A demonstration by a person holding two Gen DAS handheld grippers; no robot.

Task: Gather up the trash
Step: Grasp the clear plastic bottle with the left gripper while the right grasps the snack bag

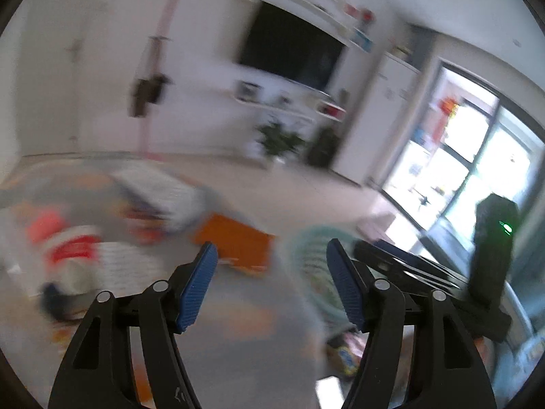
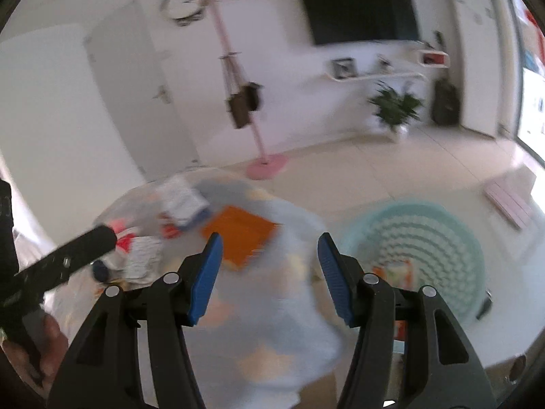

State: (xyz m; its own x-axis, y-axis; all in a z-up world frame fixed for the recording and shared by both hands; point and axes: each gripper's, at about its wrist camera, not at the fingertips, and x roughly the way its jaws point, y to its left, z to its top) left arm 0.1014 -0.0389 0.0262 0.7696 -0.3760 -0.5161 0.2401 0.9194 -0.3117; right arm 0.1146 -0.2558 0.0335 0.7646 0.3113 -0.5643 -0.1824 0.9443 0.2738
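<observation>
Jaws: both pairs are standing spread wide, with nothing between the blue pads.
Left gripper (image 1: 270, 259): it is hovering above a round table (image 1: 238, 341) with a pale patterned top; its fingers are pointing across the table toward the room.
Right gripper (image 2: 269, 250): it is hanging over the same table (image 2: 272, 341), near the edge closest to the basket, its pads (image 2: 204, 279) released and gripping nothing.
Trash: blurred litter is lying on the table's far side, well apart from both grippers: an orange flat piece (image 2: 240, 235), a white and blue packet (image 2: 182, 201) behind it, and red and white wrappers (image 2: 136, 248) to the left. In the left view the orange piece (image 1: 235, 238) is showing just past the left pad.
Basket: a pale green slatted basket (image 2: 442, 238) is sitting on the floor beside the table, with something colourful lying inside it; what that is cannot be told.
Room: a dark television (image 2: 361, 10) is hanging on the white wall, and a potted plant (image 2: 395, 105) is standing below it.
</observation>
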